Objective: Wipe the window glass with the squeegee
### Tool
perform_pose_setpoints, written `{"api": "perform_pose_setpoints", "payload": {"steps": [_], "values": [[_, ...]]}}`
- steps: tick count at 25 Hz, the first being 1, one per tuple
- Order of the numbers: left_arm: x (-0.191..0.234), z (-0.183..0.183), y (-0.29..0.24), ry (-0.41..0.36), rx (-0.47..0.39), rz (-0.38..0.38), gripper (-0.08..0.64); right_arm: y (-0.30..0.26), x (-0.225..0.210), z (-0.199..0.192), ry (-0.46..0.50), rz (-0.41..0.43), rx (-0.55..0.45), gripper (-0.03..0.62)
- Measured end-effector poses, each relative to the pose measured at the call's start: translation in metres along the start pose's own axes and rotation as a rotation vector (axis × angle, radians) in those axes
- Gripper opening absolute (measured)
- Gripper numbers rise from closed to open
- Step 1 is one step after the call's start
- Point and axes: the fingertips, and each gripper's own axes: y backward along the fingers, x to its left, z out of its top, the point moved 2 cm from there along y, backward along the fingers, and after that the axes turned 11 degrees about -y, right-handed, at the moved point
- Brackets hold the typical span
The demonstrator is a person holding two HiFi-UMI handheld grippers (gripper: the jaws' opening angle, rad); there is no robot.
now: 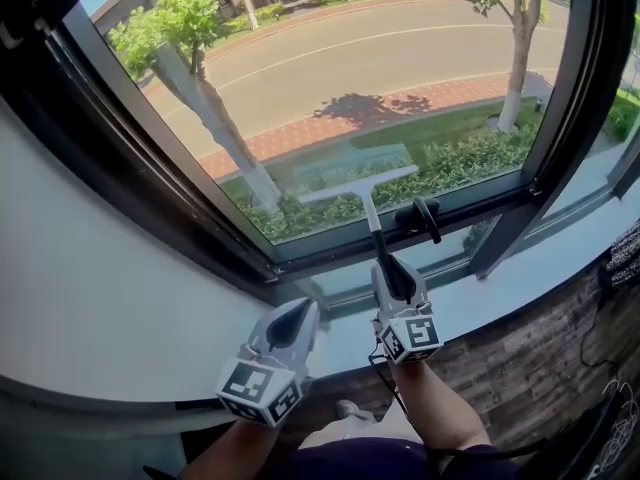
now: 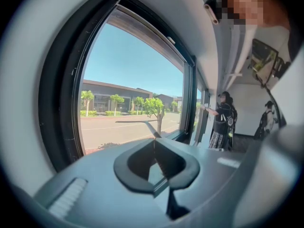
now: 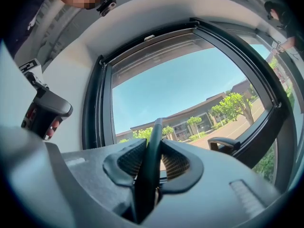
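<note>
Window glass (image 1: 330, 78): it fills most of the head view. A road, trees and a hedge show through it.
Frame (image 1: 160, 183): a dark surround on all sides of the pane, with its bottom rail running across the middle of the head view.
Wall (image 1: 90, 298): plain white, to the left of the frame and below its left corner.
Sill (image 1: 530, 283): a pale ledge along the frame's bottom edge, running off to the right, with brick facing (image 1: 520, 363) beneath it.
My left gripper (image 1: 300, 310): it hangs over the sill below the frame's bottom edge, just beside my right gripper and a little lower. Its jaws are pressed together with nothing between them, and it is apart from the squeegee.
My right gripper (image 1: 393, 271): it is over the sill near the middle of the bottom rail. Its jaws are clamped on the squeegee's dark handle, which runs up between the ribbed pads.
Squeegee (image 1: 358, 184): the pale blade lies across the lower middle of the pane, just above the bottom rail, tilted with its right end higher. The handle slants down from it into my right gripper. I cannot tell whether the blade presses on the glass.
Person (image 2: 222, 120): in dark clothes, standing further along the wall by another window, seen from my left gripper.
Window lever (image 1: 420, 215): dark, on the bottom rail, just right of the squeegee's handle.
</note>
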Motion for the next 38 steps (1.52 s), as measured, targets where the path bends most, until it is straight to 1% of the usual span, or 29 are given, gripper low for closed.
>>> {"api": "perform_pose_setpoints", "payload": {"steps": [7,11,15,18,20,22,24,27,29,31,32,34,38], "values": [[0.000,-0.008,-0.003,0.000,0.018,-0.007,0.008,0.009,-0.013,-0.038,-0.018,-0.049,0.075,0.103],[0.002,-0.014,-0.002,0.003,0.031,-0.006,0.008,0.013,-0.018,-0.053,-0.048,-0.059,0.092,0.101],[0.003,-0.020,-0.001,0.012,0.047,-0.008,0.008,0.019,-0.027,-0.074,-0.055,-0.093,0.148,0.102],[0.004,-0.021,0.000,0.021,0.052,-0.006,0.008,0.023,-0.027,-0.074,-0.049,-0.097,0.160,0.103],[0.007,-0.021,-0.001,0.027,0.042,-0.003,0.008,0.024,-0.022,-0.066,-0.037,-0.077,0.138,0.101],[0.010,-0.019,-0.003,0.032,0.032,-0.005,0.008,0.026,-0.016,-0.052,-0.016,-0.061,0.110,0.103],[0.014,-0.015,-0.001,0.039,0.024,-0.006,0.008,0.030,-0.004,-0.030,-0.007,-0.048,0.070,0.102],[0.020,-0.001,0.015,0.049,0.016,0.000,0.008,0.033,0.035,0.025,-0.007,-0.013,-0.015,0.103],[0.034,0.013,0.012,0.036,-0.032,0.027,0.008,0.014,0.064,0.074,0.014,0.056,-0.108,0.103],[0.046,0.021,-0.009,0.029,-0.081,0.058,0.008,-0.015,0.077,0.117,0.047,0.141,-0.197,0.103],[0.047,0.023,-0.018,0.032,-0.090,0.063,0.008,-0.024,0.082,0.133,0.057,0.172,-0.224,0.103],[0.044,0.032,-0.024,0.028,-0.108,0.063,0.008,-0.034,0.096,0.160,0.074,0.213,-0.260,0.101],[0.047,0.063,-0.009,0.010,-0.183,0.081,0.007,-0.054,0.139,0.214,0.104,0.274,-0.347,0.103]]}}
